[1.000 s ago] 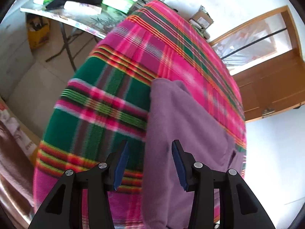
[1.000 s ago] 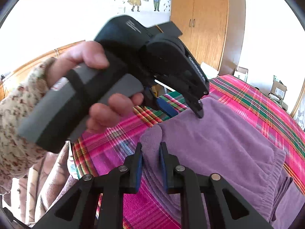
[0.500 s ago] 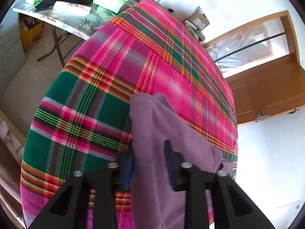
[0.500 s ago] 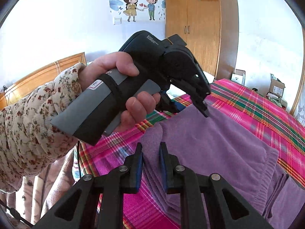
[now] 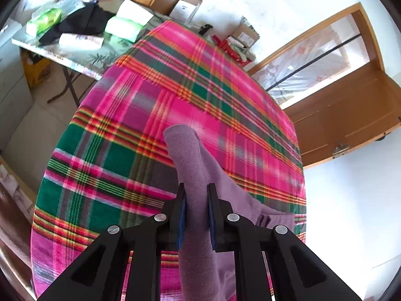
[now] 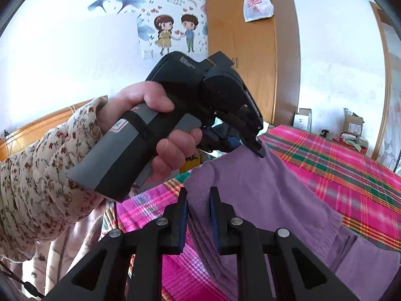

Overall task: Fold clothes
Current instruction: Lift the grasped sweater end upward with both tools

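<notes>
Purple garment (image 5: 198,175) lengthwise along gripper (image 5: 196,210)

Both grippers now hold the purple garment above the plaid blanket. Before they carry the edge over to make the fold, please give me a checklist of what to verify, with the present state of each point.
1. Left gripper shut on the purple garment: ok, cloth fills the gap between its fingers.
2. Right gripper shut on the same garment: ok, a thick bunch of layers sits between the fingers.
3. Edge lifted off the plaid blanket: ok near both grips; the far part lies on the blanket.
4. Cloth between the two grips taut and flat: not ok, it sags and bunches.
5. Landing area on the blanket bare: ok in the left wrist view.
6. Lower layers aligned: cannot tell, they are hidden.
</notes>
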A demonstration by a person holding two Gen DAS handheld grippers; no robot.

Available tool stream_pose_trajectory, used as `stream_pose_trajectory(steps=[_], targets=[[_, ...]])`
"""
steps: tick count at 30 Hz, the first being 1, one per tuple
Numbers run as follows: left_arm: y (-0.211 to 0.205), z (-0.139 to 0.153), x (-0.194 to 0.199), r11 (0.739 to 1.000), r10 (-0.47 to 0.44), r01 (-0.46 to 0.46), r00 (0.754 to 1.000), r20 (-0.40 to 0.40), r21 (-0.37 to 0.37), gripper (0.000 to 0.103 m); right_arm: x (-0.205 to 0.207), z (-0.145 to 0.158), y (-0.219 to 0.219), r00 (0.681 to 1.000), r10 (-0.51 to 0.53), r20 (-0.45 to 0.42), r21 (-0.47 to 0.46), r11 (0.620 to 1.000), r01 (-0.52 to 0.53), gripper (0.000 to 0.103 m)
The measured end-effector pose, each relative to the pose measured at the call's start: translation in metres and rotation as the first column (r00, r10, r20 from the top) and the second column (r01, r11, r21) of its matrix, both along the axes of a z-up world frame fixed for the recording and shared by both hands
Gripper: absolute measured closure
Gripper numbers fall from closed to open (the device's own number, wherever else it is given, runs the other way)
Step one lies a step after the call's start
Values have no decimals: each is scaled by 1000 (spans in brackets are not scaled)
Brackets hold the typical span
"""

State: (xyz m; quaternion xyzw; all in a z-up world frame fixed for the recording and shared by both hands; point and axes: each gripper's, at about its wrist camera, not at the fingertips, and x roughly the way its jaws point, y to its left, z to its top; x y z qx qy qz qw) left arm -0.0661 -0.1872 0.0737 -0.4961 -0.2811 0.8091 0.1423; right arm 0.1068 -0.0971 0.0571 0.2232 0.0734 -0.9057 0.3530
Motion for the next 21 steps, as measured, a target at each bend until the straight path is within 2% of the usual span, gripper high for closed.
stream_pose_trajectory(steps=[8,21], targets=[[23,37,7,1000,-23,23,997,-69,5,89,19,28,25,997,-44,-56,-58,997,41,86],[74,75,20,998,-65,65,988,-137,-6,89,30,53,76,993,-107,-54,-158,983,98,86]])
